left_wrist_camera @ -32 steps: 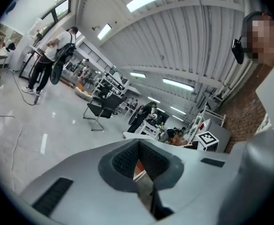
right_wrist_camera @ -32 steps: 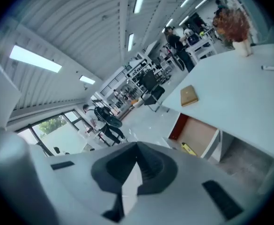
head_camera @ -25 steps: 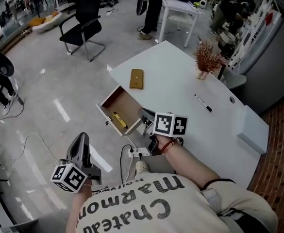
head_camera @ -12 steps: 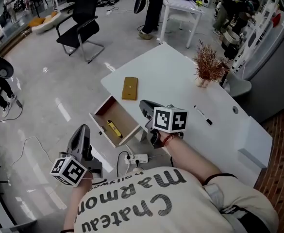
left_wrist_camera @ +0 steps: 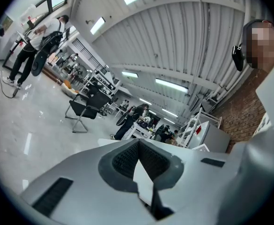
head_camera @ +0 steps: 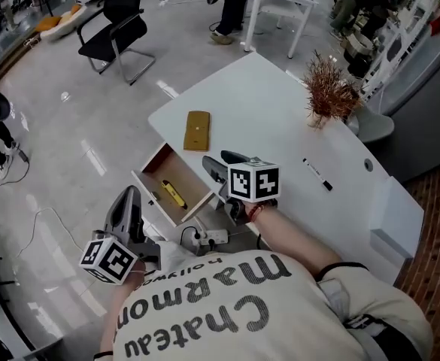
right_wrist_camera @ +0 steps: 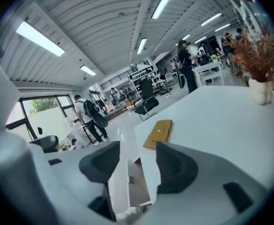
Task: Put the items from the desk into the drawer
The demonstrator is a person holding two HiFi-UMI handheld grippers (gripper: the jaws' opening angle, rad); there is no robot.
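The right claw [head_camera: 223, 164] hangs over the counter's [head_camera: 280, 138] near edge, its jaws part-way apart and just opening, with nothing between them. The left claw [head_camera: 126, 210] is low at the near left, off the counter, jaws together and empty. A flat tan slab [head_camera: 197, 131] lies on the counter near its left edge, its long axis running near to far. It sits to the far left of the right claw and apart from it; in the right gripper view it shows just beyond the jaw gap. Between slab and person the drawer [head_camera: 189, 177] stands open, with a yellow item [head_camera: 173, 194] lying slantwise inside. A black marker [head_camera: 317, 174] lies to the right, and a dried plant in a vase [head_camera: 327, 96] at the far right.
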